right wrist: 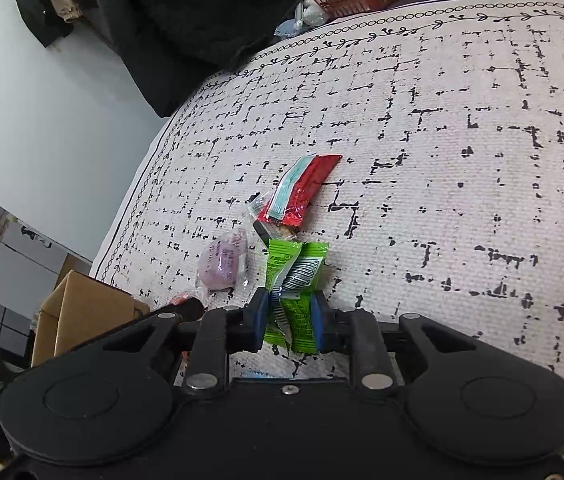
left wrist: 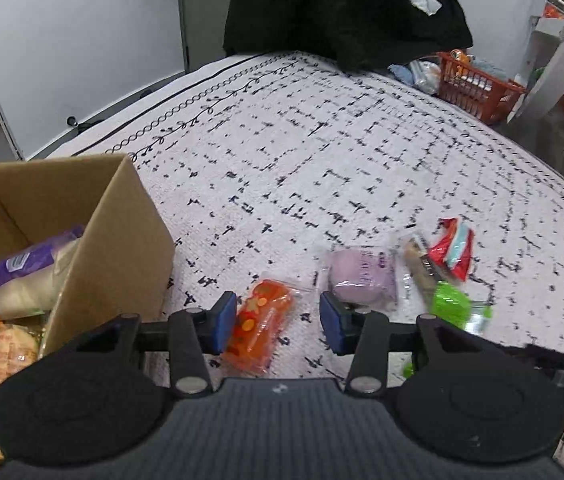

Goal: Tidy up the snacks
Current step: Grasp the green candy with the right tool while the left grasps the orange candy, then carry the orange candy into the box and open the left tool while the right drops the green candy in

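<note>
White tablecloth (left wrist: 321,152) with black dashes, holding 1 cardboard box (left wrist: 114,240) with packets inside. Right of the box: orange packet (left wrist: 258,322), purple packet (left wrist: 361,276), red packet (right wrist: 301,188). Left gripper (left wrist: 278,326): fingers spread wide, orange packet between them, untouched. Right gripper (right wrist: 289,320): fingers clamped on green packet (right wrist: 295,280), farther right of the box.

A white cloth (left wrist: 321,152) with black dashes and a vine border is covering the tabletop. Dark clothing (left wrist: 341,8) is hanging at its far edge, against a pale wall (left wrist: 82,48). An orange basket (left wrist: 477,86) is sitting beyond the far right corner, beside a white shelf (left wrist: 561,60). Even, soft light is falling across everything.
</note>
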Tool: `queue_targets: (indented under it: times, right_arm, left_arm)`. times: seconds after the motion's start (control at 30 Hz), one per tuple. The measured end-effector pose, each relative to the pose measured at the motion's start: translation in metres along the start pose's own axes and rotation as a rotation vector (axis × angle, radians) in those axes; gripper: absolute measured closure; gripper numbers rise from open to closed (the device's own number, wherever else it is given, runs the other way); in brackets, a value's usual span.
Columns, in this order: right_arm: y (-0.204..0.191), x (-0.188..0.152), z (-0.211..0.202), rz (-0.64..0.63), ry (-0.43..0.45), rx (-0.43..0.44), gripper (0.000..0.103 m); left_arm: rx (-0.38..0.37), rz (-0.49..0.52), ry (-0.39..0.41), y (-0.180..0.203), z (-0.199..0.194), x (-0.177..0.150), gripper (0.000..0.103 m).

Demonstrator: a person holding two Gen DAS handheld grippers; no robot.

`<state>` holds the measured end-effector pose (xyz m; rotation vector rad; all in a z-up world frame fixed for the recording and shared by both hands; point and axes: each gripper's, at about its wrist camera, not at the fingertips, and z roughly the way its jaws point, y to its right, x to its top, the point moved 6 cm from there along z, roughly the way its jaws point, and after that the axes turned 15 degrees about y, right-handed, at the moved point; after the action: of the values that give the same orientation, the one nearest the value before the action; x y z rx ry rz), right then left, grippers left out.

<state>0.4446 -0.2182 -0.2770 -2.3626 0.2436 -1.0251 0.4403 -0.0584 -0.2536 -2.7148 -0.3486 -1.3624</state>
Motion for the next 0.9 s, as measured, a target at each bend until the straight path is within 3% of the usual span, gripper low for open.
queue_targets:
  times: [0.17,0.33,0.47,0.53,0.73,0.9]
  right_arm:
    - [-0.002,0.002,-0.002,-0.036,0.015,-0.031,0.074]
    - [-0.008,0.001,0.004,-0.046,0.020,-0.055,0.063]
    - [-0.013,-0.002,0.008,-0.106,0.029,-0.081,0.063]
    - [-0.014,-0.003,0.010,-0.141,0.032,-0.104,0.072]
    - [-0.016,0.001,0.002,-0.155,0.045,-0.118,0.078]
    - [-0.026,0.011,-0.014,-0.144,0.094,-0.066,0.078]
  left_arm:
    - [0.006,-0.010,-0.047,-0.005,0.009,-0.010,0.058]
    - [-0.013,-0.035,-0.054,-0.008,0.005,-0.013,0.080]
    - [-0.031,-0.055,-0.057,-0.010,-0.002,-0.010,0.083]
    - [-0.040,-0.056,-0.051,-0.009,-0.007,-0.008,0.083]
    - [-0.060,-0.073,-0.028,-0.010,-0.028,0.002,0.083]
    - [-0.065,-0.092,-0.015,-0.013,-0.044,0.010,0.083]
